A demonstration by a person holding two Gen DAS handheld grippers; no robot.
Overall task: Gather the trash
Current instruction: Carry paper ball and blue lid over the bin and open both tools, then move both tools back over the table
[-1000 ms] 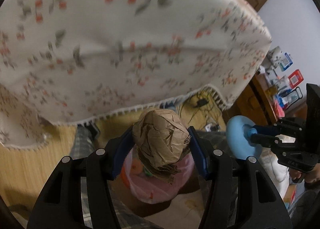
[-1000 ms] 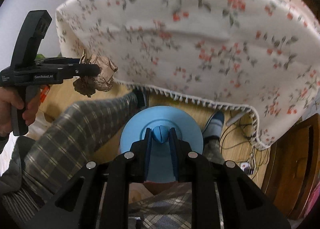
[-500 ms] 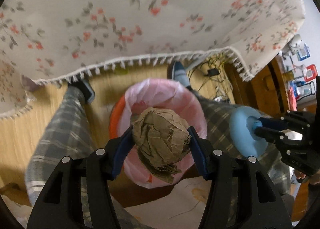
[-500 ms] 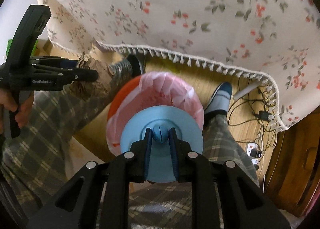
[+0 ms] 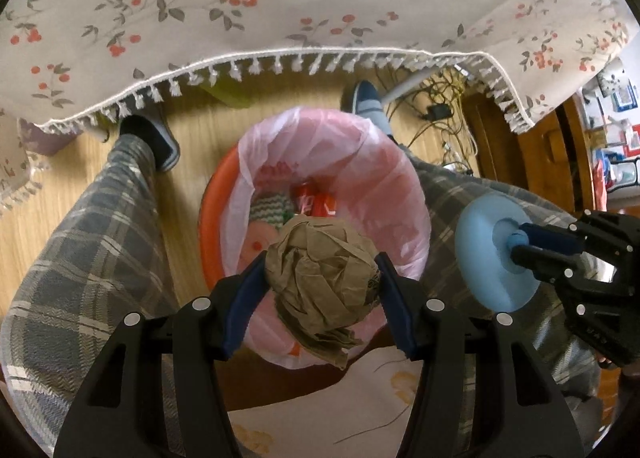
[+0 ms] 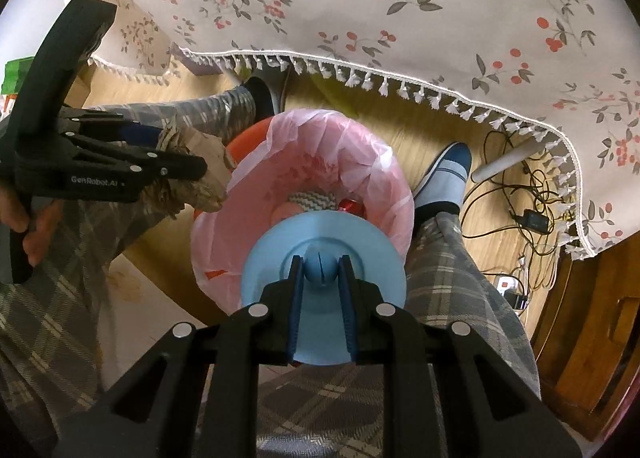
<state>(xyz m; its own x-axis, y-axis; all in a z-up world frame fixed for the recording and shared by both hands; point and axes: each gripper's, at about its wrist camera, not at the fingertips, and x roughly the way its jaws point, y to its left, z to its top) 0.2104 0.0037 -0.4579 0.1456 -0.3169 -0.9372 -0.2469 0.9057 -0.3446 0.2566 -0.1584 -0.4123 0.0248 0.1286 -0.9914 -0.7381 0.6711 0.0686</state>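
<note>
Blue disc [image 6: 324, 258] faces down over the bin [image 6: 300, 162], knob upward.

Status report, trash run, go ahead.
Left gripper shut on paper ball. Right gripper shut on blue disc. Both above pink-lined bin. Nothing blocking.

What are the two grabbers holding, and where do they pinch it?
The left gripper squeezes a crumpled brown paper ball by its sides. The right gripper pinches a blue disc by its round center knob.

Both wrist cams look down, share bin [image 5: 320, 194].
</note>
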